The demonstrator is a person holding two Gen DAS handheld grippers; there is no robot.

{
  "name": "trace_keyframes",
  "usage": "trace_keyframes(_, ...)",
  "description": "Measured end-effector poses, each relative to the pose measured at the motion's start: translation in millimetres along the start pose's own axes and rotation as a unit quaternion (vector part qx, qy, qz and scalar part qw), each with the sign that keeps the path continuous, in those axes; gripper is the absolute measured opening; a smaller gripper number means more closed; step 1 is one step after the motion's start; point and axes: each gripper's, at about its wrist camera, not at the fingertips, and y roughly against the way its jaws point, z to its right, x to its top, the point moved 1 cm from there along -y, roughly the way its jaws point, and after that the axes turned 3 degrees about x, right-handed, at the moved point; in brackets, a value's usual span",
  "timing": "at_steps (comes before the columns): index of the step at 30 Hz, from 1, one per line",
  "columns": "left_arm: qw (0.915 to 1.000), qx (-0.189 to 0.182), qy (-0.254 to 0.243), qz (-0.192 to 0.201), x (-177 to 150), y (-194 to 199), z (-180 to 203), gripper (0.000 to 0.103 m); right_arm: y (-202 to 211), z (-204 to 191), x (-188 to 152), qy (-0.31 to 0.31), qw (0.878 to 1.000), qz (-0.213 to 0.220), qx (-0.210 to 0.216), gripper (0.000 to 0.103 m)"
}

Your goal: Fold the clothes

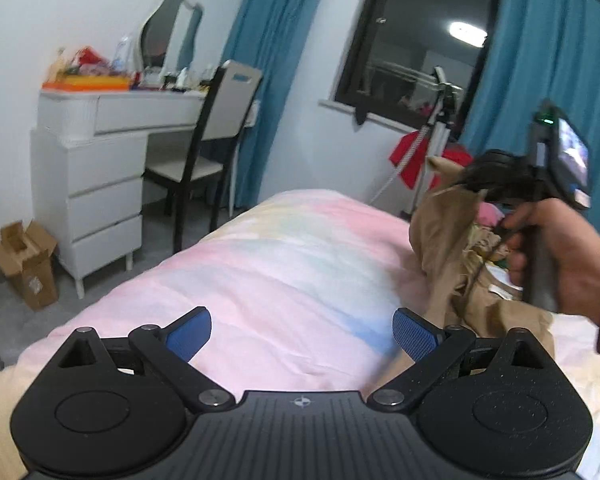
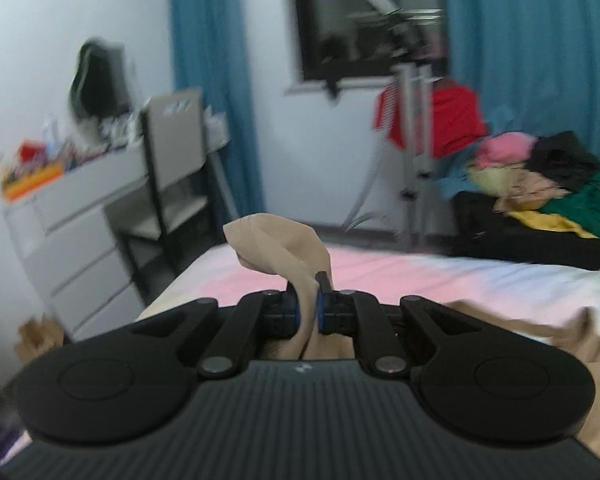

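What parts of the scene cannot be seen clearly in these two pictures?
- Tan garment: left wrist view, its far part is hidden behind the right hand-held gripper and the hand.
- Same garment, right wrist view: the lower part is hidden behind the gripper body.
- Dressing table items: right wrist view, blurred.
- Clothes pile: cut by the right edge.

My left wrist camera looks low across the bed (image 1: 284, 248) toward the window (image 1: 420, 40); my right, close alongside, faces likewise, sharing the dresser (image 2: 80, 232).
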Motion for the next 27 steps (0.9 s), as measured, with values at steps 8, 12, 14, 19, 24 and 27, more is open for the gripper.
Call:
trace_keyframes(8,0.9997,-0.018,-0.018,-0.004,-8.1,-1.8,16.1,0.099,27.2,135.5,-44.0,-0.118,0.987,0.012,-0.106,0.012)
trace_keyframes(12,0.9989,-0.024,-0.038,-0.013,-15.1,-11.0,26.9,0.099,19.3,172.2,-75.6,-0.161,0.976,-0.003,-0.145,0.016)
trace_keyframes(14,0.9984,-0.027,-0.046,-0.018,-18.1,-16.2,32.8,0.099,11.7,178.0,-84.5,-0.165,0.975,-0.016,-0.150,0.040)
trace_keyframes(19,0.9970,-0.029,-0.067,-0.026,-25.1,-24.3,45.4,0.099,25.6,170.1,-86.1,-0.165,0.979,-0.008,-0.122,0.082)
trace_keyframes(24,0.9940,-0.019,-0.106,-0.016,-26.6,-15.2,57.5,0.099,74.3,138.8,-78.4,-0.147,0.985,-0.012,-0.092,0.082)
trace_keyframes(27,0.9933,-0.028,-0.112,-0.002,-25.8,-3.0,59.2,0.099,121.4,113.3,-80.7,-0.115,0.990,0.001,-0.083,0.082)
